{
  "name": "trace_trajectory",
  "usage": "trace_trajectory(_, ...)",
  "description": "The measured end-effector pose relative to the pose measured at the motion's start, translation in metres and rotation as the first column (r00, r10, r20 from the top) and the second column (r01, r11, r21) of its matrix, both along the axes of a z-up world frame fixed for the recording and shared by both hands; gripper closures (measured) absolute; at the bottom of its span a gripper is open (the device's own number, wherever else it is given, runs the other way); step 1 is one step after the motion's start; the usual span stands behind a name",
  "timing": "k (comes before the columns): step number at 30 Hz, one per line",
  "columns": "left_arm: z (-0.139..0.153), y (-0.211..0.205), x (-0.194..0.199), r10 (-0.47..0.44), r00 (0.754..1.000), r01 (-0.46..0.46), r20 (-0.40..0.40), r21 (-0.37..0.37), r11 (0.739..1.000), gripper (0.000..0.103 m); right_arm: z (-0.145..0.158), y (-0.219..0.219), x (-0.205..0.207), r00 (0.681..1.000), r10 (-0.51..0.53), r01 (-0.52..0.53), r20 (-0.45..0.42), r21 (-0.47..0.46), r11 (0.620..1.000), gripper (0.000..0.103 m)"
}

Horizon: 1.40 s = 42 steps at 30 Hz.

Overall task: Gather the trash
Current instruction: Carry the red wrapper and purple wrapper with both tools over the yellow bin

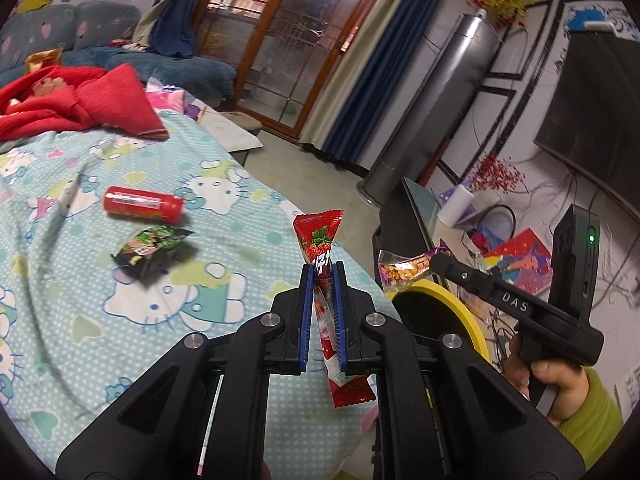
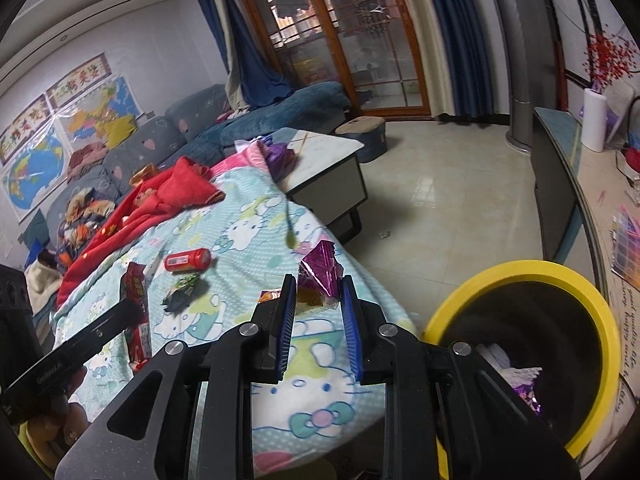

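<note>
The left gripper pinches a red strawberry wrapper; the right gripper clamps a purple snack packet loosely. The yellow-rimmed bin sits right of it — slack foil could slip short.

"DAS" in white capitals reads clearly on the black body of your right gripper, left-wrist view. The red wrapper in your left gripper carries white characters, not legible. Wall banners above the maps bear Chinese characters, too blurred to read.
</note>
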<state>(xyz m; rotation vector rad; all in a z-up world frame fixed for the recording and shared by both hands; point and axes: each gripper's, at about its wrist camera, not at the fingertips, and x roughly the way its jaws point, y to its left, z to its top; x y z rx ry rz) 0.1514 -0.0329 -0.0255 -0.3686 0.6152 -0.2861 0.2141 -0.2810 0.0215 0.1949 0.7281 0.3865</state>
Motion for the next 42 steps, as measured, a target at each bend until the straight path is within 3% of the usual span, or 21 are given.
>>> trace_trajectory(21, -0.001, -0.076, 0.003, -0.172, 0.985, 0.168, 0.031, 0.097, 0.981, 0.098, -0.015, -0.085, -0.014, 0.981, -0.192, 0.192, -0.024, 0.002, 0.981, 0.081)
trace_trajectory(42, -0.014, -0.152, 0.015, -0.342, 0.94, 0.336, 0.001, 0.176, 0.925, 0.097, -0.042, -0.149, -0.017, 0.945, -0.321, 0.32, -0.065, -0.013, 0.947, 0.081)
